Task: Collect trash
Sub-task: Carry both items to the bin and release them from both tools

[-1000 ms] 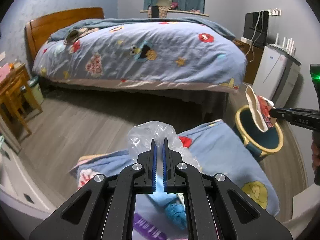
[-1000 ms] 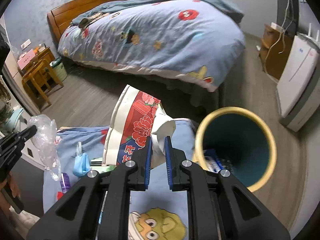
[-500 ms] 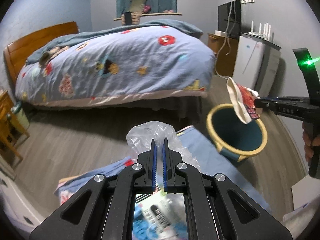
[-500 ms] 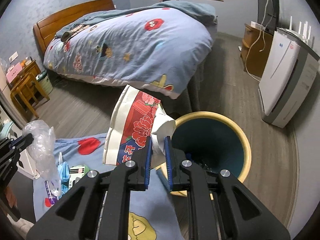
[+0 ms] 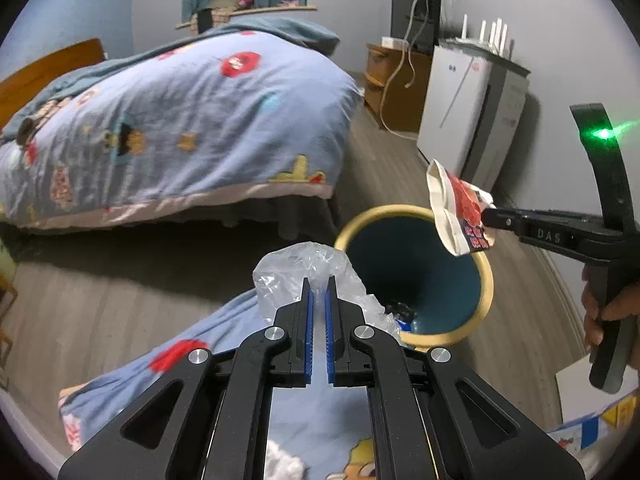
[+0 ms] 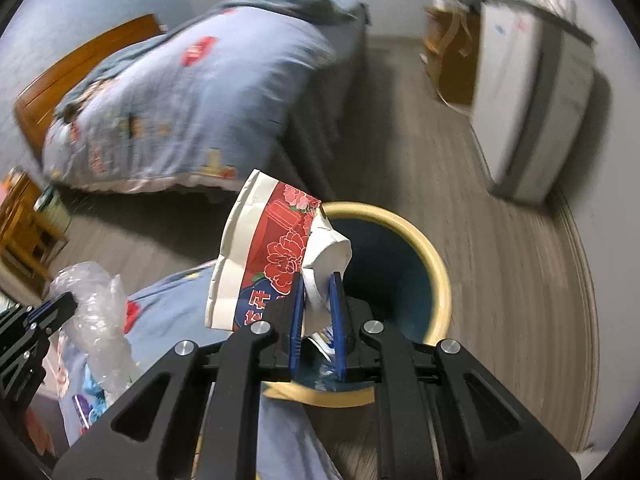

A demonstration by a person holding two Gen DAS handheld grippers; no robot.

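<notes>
Left claw [image 5: 319, 280]: nearly closed, pinching a clear plastic bag [image 5: 304, 268] just short of the bin's near rim; risk: limp film released early lands on the blue cartoon cloth [image 5: 224, 344].

Right claw [image 6: 318, 284]: clamped on a crushed red paper cup [image 6: 276, 252], over the yellow-rimmed bin [image 6: 436, 276]; risk: the cup's wide end overhangs the rim and may tip outside.

Bed [image 5: 180, 120] beyond, uninvolved.

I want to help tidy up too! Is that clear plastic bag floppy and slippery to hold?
Probably floppy: the bag bunches and crinkles around the left gripper, which is shut on it. It likely weighs very little, since a thin pinch holds it. It may be a bit slippery, because it looks shiny.
</notes>
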